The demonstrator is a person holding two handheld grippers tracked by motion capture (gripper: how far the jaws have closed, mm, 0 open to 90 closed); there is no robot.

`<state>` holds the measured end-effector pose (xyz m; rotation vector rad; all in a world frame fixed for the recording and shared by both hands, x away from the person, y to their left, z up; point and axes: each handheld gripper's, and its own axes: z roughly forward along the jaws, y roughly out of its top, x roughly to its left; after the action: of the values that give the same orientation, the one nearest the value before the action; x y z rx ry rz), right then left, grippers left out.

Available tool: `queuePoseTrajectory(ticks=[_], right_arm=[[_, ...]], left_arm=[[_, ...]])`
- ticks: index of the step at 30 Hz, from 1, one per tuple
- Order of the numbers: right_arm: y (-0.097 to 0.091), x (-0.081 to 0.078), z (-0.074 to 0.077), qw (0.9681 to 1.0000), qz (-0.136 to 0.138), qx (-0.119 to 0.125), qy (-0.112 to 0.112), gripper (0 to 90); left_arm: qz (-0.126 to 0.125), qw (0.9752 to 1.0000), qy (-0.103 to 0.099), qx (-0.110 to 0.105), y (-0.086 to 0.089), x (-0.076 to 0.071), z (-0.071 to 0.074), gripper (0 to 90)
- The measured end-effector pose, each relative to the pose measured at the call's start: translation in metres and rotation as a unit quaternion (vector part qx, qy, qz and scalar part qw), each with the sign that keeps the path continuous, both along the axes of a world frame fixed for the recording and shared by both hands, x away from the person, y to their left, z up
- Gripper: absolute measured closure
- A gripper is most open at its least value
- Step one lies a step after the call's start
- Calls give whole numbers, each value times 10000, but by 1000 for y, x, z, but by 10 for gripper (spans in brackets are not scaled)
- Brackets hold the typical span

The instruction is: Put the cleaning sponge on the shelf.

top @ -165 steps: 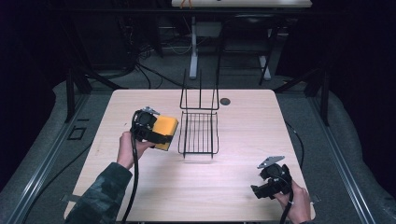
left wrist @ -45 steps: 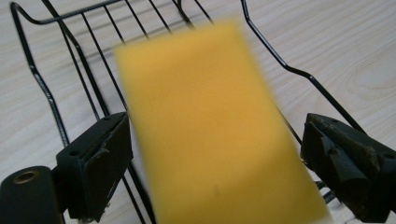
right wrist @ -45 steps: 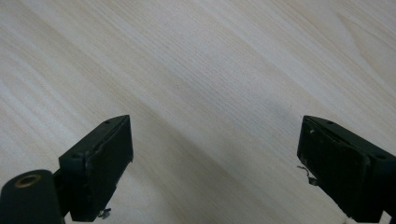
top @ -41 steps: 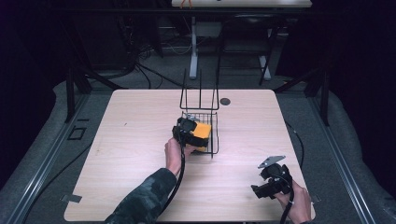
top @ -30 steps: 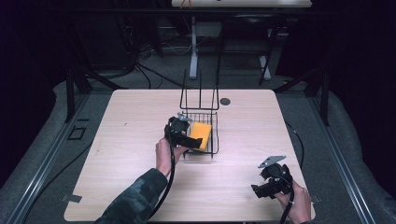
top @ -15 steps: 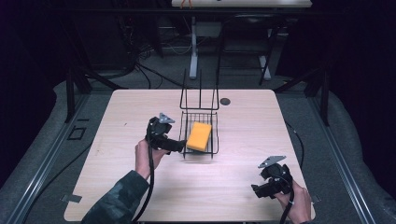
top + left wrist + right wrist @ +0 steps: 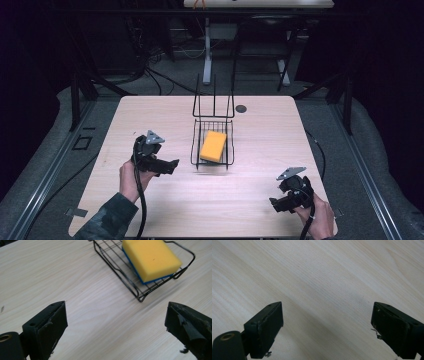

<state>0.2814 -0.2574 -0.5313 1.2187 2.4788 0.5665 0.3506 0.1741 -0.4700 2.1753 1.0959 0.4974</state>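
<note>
While my left gripper hangs over bare wood to the left of the wire basket, the yellow sponge lies inside that basket, flat on the wire floor, its blue underside showing along the lower edge in the left gripper view. I find nothing between the left jaws: they stand wide apart and have just been opening further, with only tabletop visible in the gap. The basket sits ahead of that gripper and off to one side, near but clear of both jaws, and the sponge touches neither of them. On the high view the basket stands at the middle of the table, its tall wire back rising at the far end, and a small dark round mark lies on the wood just beyond it to the right. My right gripper rests low at the near right corner, well apart from basket and sponge. Its jaws also stand wide, and the right gripper view shows plain wood grain between them, nothing held.
</note>
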Motion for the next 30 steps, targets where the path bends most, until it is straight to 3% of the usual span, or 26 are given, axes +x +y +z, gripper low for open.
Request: queuePoseTrajectory(ticks=[10, 15, 19, 25, 30], right_arm=[[1, 0, -1, 10000, 7, -91, -12, 103], [1, 1, -2, 9999, -19, -106, -22, 102], [0, 1, -3, 9999, -22, -104, -3, 100], [0, 2, -4, 9999, -21, -149, 15, 96], [-1, 2, -5, 9999, -1, -134, 21, 94]], left_arm=[[255, 9989, 297, 252, 39, -16, -14, 3], [424, 9970, 524, 384, 63, -29, -31, 1], [519, 9958, 593, 461, 75, -37, -45, 0], [540, 9942, 794, 487, 82, -40, -56, 0], [469, 9945, 779, 527, 81, -38, -58, 0]])
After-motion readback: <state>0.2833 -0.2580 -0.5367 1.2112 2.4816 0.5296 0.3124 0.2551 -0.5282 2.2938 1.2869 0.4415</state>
